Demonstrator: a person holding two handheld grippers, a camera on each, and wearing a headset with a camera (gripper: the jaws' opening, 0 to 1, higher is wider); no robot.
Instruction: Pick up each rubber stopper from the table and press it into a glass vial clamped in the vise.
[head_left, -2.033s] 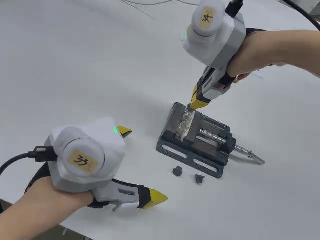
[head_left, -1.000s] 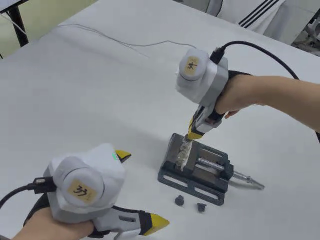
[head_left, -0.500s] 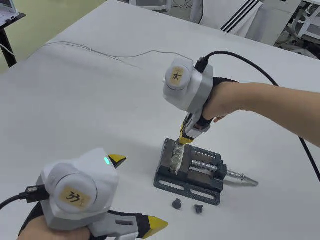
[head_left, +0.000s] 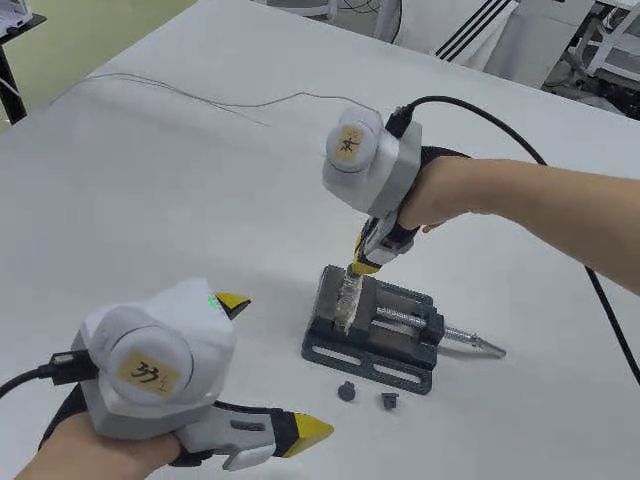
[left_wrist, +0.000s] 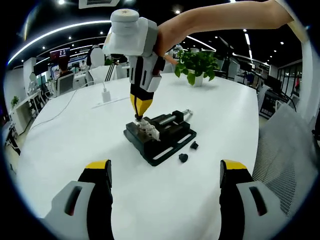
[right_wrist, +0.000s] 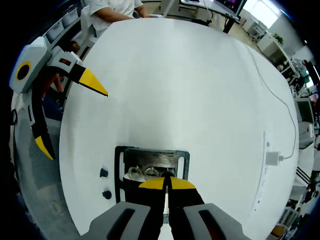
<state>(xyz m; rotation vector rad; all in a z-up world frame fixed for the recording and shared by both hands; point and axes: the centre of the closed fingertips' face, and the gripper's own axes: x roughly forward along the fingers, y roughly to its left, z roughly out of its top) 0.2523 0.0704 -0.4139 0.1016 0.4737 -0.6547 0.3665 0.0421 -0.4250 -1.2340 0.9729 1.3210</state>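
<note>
Over the vise (head_left: 372, 348), the right gripper (head_left: 360, 268) has its jaws pinched together at a vial (head_left: 346, 298) mouth: brittle glass, so press gently. Two stoppers (head_left: 346, 391) lie on the table (head_left: 150, 180) just beside the vise, small and squashy; grip their sides. Meanwhile the left gripper (head_left: 272, 366) gapes wide, empty.

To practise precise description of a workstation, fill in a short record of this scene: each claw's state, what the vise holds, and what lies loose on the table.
right claw: shut, tips down at the top of the glass vials
left claw: open, holding nothing, off to the side above the table
vise: dark, standing on the table, clamping clear vials in a row
loose stoppers: two dark ones on the table beside the vise's base
stopper between the right jaws: cannot tell
</note>
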